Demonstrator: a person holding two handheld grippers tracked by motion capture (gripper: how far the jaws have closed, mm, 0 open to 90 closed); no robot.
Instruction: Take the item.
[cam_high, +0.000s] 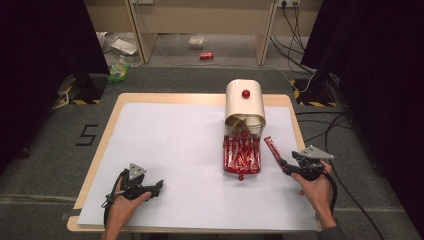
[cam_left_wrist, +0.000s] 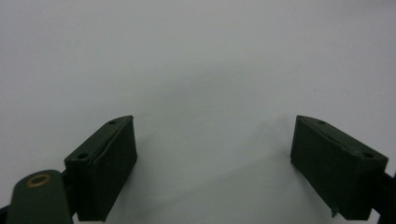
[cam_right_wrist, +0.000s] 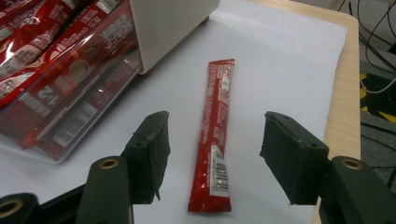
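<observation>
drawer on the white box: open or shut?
Open. The clear drawer is pulled out from the box toward the person, exposing the red sachets inside; one sachet lies outside on the table.

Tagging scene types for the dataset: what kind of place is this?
Likely a lab or data-collection room, not a home: a wooden table under a white sheet, black curtains at both sides, loose cables on grey carpet with hazard tape.
</observation>
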